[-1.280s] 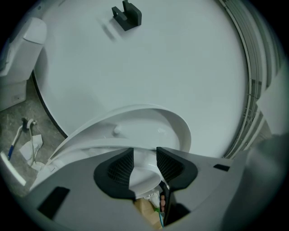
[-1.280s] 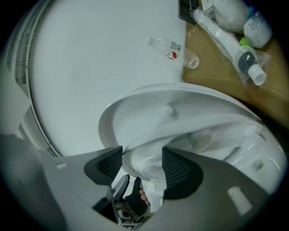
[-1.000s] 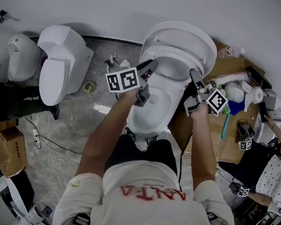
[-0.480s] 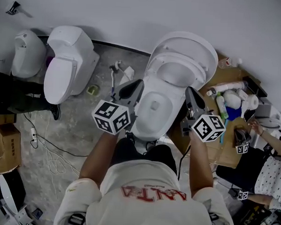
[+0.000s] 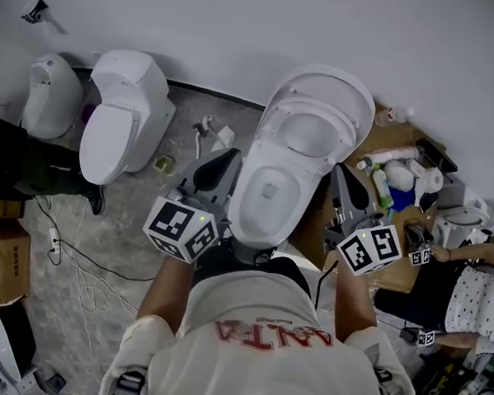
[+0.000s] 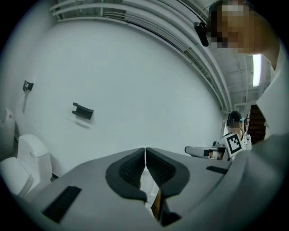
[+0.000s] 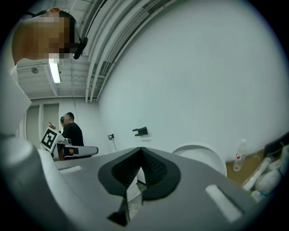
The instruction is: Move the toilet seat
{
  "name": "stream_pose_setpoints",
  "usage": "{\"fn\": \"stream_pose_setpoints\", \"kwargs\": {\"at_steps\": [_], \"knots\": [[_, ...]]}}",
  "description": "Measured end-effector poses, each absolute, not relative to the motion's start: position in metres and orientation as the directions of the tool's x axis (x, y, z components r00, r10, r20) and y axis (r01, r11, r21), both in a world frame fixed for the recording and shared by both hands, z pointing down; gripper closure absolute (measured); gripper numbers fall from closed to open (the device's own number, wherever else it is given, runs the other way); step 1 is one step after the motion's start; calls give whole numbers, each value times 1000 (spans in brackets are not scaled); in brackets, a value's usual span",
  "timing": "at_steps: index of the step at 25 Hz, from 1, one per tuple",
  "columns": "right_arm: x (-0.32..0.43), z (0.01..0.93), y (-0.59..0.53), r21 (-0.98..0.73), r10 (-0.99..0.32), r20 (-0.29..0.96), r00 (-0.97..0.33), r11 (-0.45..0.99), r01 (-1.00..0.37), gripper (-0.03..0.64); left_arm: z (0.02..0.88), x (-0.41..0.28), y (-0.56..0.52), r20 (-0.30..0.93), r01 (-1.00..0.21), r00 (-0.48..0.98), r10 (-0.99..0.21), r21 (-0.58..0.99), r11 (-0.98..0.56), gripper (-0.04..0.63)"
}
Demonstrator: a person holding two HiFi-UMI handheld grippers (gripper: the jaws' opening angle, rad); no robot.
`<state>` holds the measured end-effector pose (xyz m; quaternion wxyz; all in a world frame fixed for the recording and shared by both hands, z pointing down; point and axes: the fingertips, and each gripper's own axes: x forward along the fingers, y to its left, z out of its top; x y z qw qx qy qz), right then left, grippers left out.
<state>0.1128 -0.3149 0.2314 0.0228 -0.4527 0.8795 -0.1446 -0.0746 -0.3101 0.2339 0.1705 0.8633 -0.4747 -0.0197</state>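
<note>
White toilet bowl [image 5: 246,184] open, seat [image 5: 343,131] raised.

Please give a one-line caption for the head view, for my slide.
Shut and empty, the left gripper and right gripper flank a toilet whose seat stands raised.

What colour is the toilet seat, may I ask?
White; the toilet seat shows best in head view.

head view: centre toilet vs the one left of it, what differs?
The centre toilet has its seat and lid raised, bowl open; the left toilet has its cover down. The centre toilet stands directly before the person; the left toilet stands off to the side. Both are white and back onto the same wall.
</note>
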Motion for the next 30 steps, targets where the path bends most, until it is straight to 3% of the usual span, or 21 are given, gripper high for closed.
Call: {"fn": "stream_pose_setpoints", "kwargs": {"at_steps": [11,30], "knots": [[117,155,-287,-141,-816,-14,-578,574,-806,615,182,-68,-290,43,-809,565,-824,227,-543,578],[111,152,-282,-132,-811,-16,-585,581,-803,615,173,-69,-283,25,-797,576,-817,238,-555,578]]}}
